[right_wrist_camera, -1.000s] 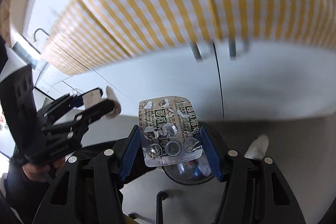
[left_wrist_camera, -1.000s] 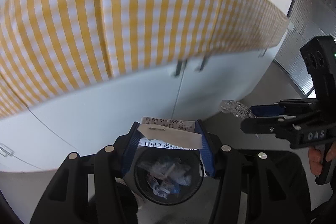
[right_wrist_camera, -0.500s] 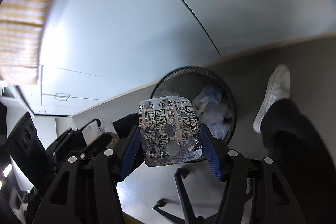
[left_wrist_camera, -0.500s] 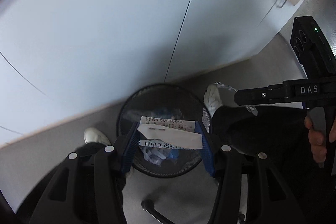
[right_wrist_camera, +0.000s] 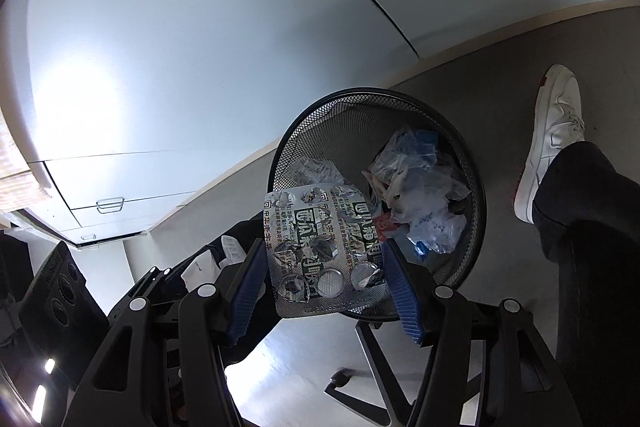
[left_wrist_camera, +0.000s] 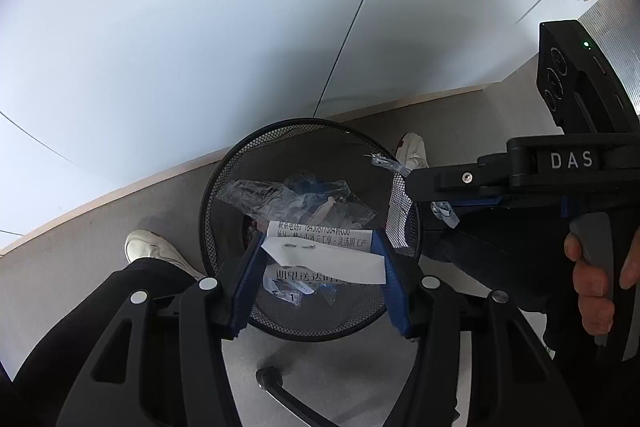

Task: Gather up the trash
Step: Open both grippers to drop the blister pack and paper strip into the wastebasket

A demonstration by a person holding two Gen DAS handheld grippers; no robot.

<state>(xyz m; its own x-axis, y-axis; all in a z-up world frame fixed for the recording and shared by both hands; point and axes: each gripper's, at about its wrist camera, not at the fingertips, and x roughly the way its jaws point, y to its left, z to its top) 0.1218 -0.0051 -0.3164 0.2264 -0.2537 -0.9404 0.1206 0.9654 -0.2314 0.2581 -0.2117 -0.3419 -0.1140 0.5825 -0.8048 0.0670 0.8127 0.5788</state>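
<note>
Two grippers I hold above the mesh bin (left_wrist_camera: 224,187) on grey floor (right_wrist_camera: 500,67): left gripper (left_wrist_camera: 320,267) clamps a paper slip (left_wrist_camera: 324,255), right gripper (right_wrist_camera: 324,259) a blister pack (right_wrist_camera: 320,239); the checked cloth, overhead a second ago, is now at the edge.

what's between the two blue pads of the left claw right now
A stapled paper receipt spans the gap between the left claw's pads, held over the mesh bin. The left wrist view shows it.
</note>
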